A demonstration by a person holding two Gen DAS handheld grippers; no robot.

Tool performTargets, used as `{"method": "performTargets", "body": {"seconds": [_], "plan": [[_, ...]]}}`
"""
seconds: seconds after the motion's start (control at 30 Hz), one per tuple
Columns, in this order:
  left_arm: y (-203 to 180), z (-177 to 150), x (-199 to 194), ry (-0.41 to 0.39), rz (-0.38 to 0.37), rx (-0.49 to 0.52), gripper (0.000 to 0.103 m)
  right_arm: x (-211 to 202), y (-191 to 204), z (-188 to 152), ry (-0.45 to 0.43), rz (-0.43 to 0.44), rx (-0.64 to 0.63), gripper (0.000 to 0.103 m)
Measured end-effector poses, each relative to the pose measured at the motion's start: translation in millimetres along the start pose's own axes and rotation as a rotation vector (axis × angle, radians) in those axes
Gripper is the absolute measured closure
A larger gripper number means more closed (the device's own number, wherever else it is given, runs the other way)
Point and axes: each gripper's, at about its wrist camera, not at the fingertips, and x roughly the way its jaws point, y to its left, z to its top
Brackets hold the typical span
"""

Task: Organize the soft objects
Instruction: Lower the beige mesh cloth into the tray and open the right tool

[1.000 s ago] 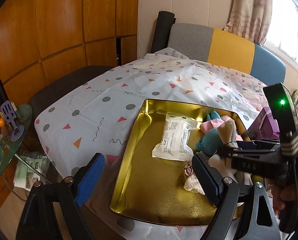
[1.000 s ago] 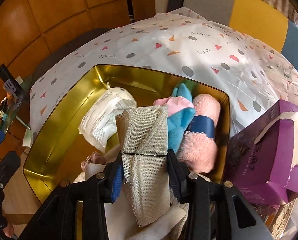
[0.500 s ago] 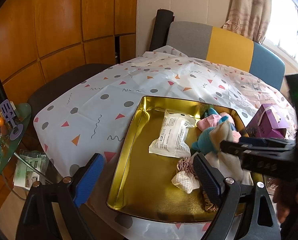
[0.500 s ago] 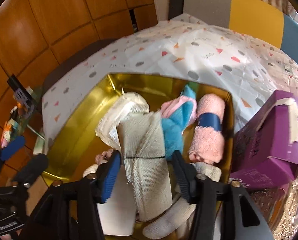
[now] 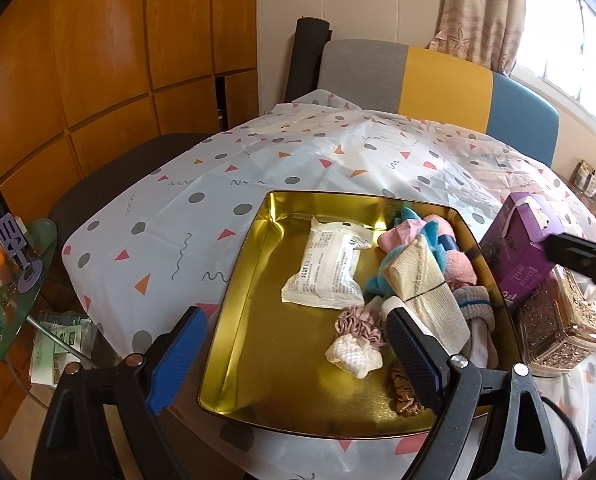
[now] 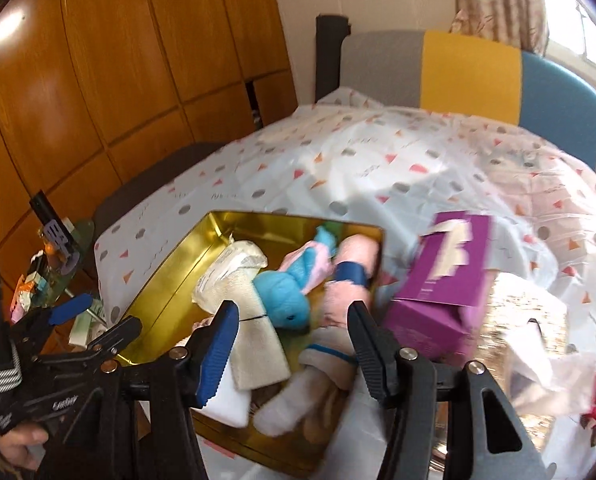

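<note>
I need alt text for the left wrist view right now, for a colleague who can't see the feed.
The open left gripper hovers over the near edge of a gold tray on a spotted tablecloth. Inside the tray lie a white packet, a beige cloth roll, pink and blue soft items, and scrunchies. A purple box stands at its right.

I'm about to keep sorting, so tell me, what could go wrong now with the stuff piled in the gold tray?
1. The beige gauze cloth lies atop the heap at the gold tray's right side; it may slide off.
2. The white sock reaches toward the tray's near rim in the right wrist view and might slip out.
3. The purple box stands close beside the open right gripper; a sideways swing could knock it.
</note>
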Motion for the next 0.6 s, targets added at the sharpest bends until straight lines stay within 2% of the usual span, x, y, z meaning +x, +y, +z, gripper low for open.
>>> {"method": "performTargets", "body": {"seconds": [0.13, 0.3, 0.47, 0.6], "plan": [[-5, 0, -2, -0.001, -0.009, 0.01, 0.011, -35, -29, -9, -0.057, -0.041, 0.03, 0.046], [-17, -1, -4, 0.001, -0.023, 0.045, 0.011, -80, -87, -25, -0.105, -0.125, 0.153, 0.046], [-25, -2, -4, 0.004, -0.036, 0.062, 0.011, -118, -161, -52, -0.121, -0.251, 0.342, 0.046], [-29, -3, 0, 0.017, -0.043, 0.066, 0.011, -151, -231, -84, -0.117, -0.324, 0.567, 0.046]]}}
